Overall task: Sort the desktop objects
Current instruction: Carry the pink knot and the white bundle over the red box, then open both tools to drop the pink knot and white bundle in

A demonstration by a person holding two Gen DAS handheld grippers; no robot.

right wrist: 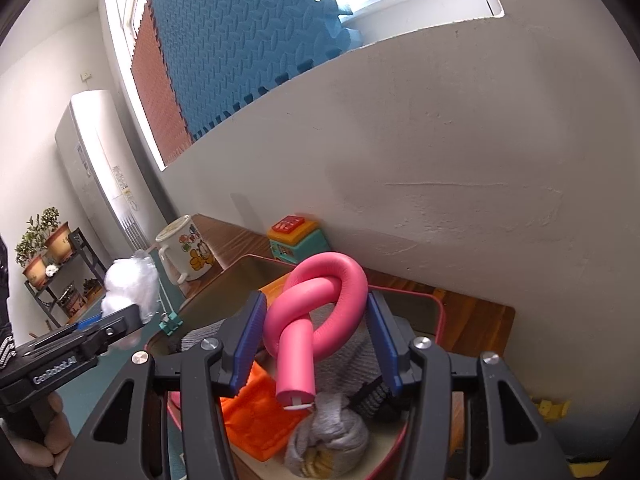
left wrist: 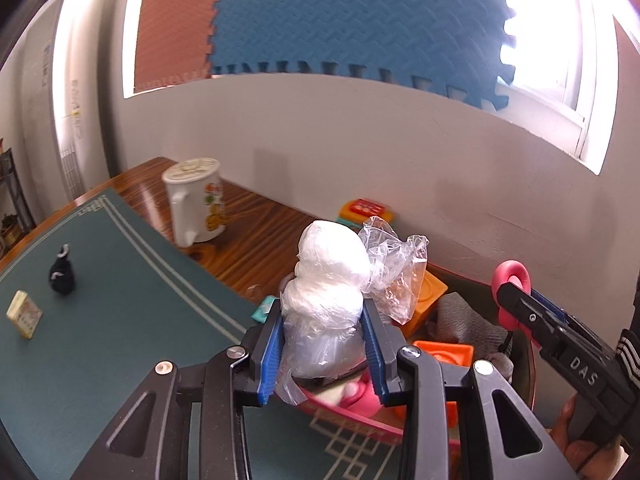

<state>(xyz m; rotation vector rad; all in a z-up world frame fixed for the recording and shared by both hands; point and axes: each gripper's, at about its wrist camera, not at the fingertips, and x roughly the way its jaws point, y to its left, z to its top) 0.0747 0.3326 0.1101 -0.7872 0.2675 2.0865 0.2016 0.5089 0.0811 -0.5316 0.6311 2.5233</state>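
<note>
My left gripper (left wrist: 323,312) is shut on a clear plastic bag stuffed with white filling (left wrist: 332,264), and holds it over the near-left edge of a pink-rimmed storage box (left wrist: 352,424). My right gripper (right wrist: 316,304) is shut on a pink foam tube tied in a knot (right wrist: 340,276), which hangs above the same box (right wrist: 438,312). In the left wrist view the right gripper (left wrist: 516,300) shows at the right with the pink tube (left wrist: 510,276). In the right wrist view the left gripper (right wrist: 120,320) and its bag (right wrist: 128,284) show at the left.
The box holds orange blocks (right wrist: 256,412) and grey socks (right wrist: 332,436). On the wooden desk near the wall are a cartoon mug (left wrist: 198,200) and an orange-teal toy (left wrist: 364,210). A black pouch (left wrist: 62,272) and a small card box (left wrist: 24,314) lie on the green mat (left wrist: 120,300).
</note>
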